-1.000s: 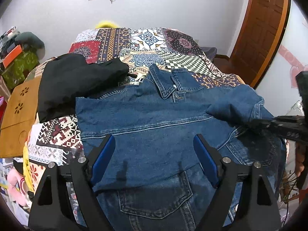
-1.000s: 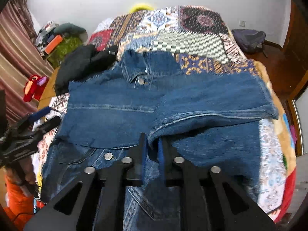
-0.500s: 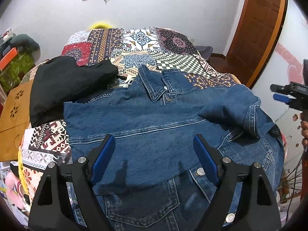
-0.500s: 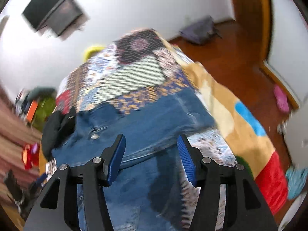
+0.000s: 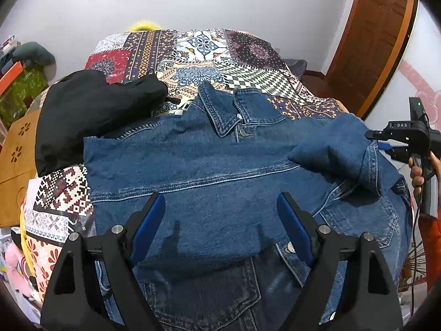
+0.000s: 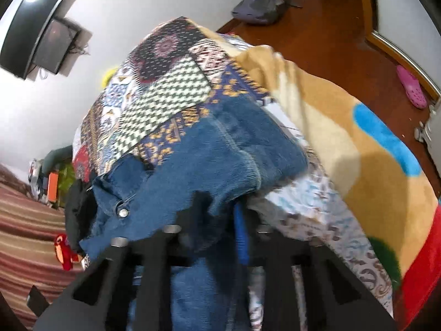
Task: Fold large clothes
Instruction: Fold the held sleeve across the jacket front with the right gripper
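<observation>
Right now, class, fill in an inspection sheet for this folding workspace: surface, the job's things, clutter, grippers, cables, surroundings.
Surface: bed with patchwork blanket.
Job's things: denim jacket spread flat, collar away from camera, right sleeve folded inward.
Clutter: black garment beside the jacket's left shoulder.
Grippers: left gripper open above the jacket; right gripper shut on denim at the right side.
Cables: a thin cable hanging under the right handle.
Surroundings: wooden door, wall-mounted screen, pink shoe on floor.

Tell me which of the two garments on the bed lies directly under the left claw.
The blue denim jacket, spread flat with its collar toward the wall; the open left claw hovers over it. The black garment lies bunched off to the left.
</observation>
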